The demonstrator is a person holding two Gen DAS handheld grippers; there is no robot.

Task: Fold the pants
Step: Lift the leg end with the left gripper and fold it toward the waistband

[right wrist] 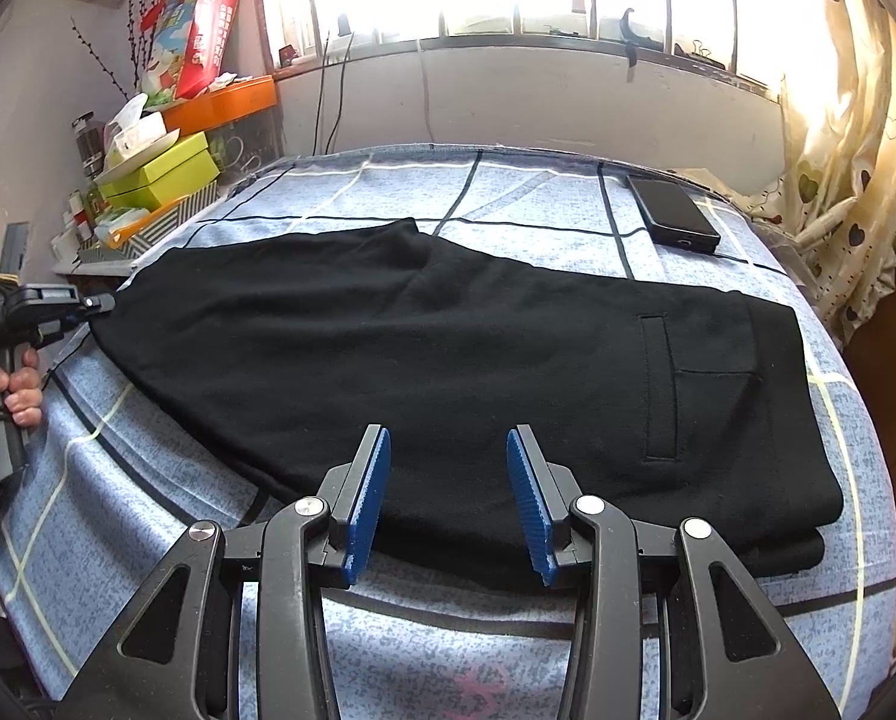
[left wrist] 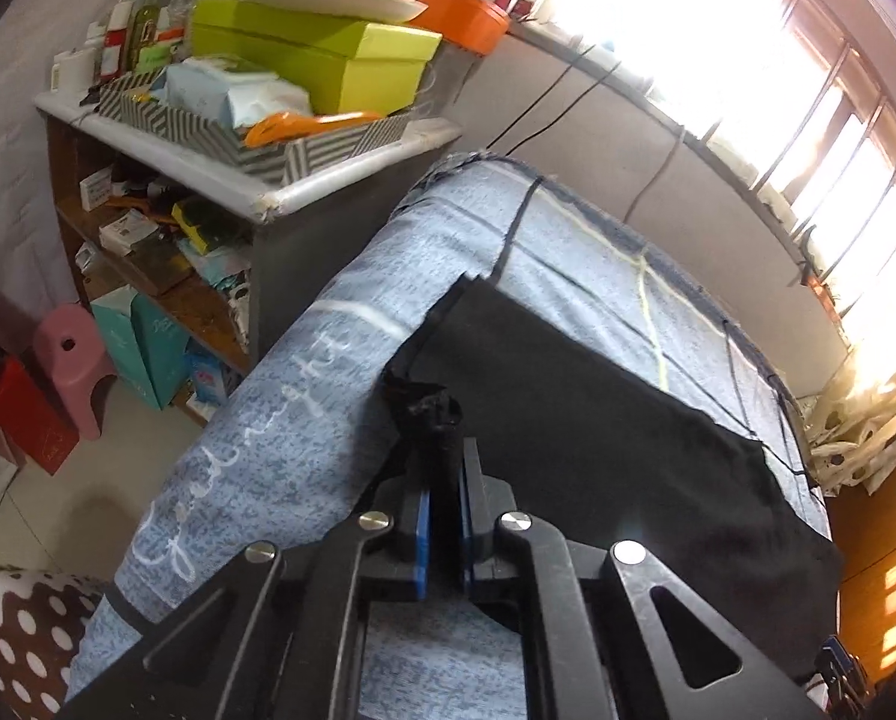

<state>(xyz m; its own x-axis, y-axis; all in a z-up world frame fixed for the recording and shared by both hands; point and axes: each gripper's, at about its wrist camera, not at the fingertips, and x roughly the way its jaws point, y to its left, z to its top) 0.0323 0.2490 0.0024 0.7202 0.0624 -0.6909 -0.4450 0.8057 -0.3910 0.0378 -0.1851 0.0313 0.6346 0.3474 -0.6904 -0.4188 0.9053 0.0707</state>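
Note:
Black pants [right wrist: 448, 330] lie flat across the bed, waist and back pocket [right wrist: 697, 384] to the right, leg ends to the left. In the left wrist view my left gripper [left wrist: 444, 468] is shut on a bunched bit of the pants [left wrist: 598, 408] at the leg end, near the bed's corner. The right wrist view shows that same left gripper [right wrist: 101, 303] at the far left, held by a hand [right wrist: 9, 390]. My right gripper [right wrist: 448, 480] hangs open over the near edge of the pants around mid-length, with nothing pinched between its blue pads [right wrist: 366, 510].
The bed [right wrist: 147, 450] has a blue checked sheet. A black phone [right wrist: 673, 213] lies at its far right corner. A cluttered shelf [left wrist: 303, 60] stands just past the left end, with a pink stool [left wrist: 72, 366] on the floor. A curtain [right wrist: 838, 120] hangs at the right.

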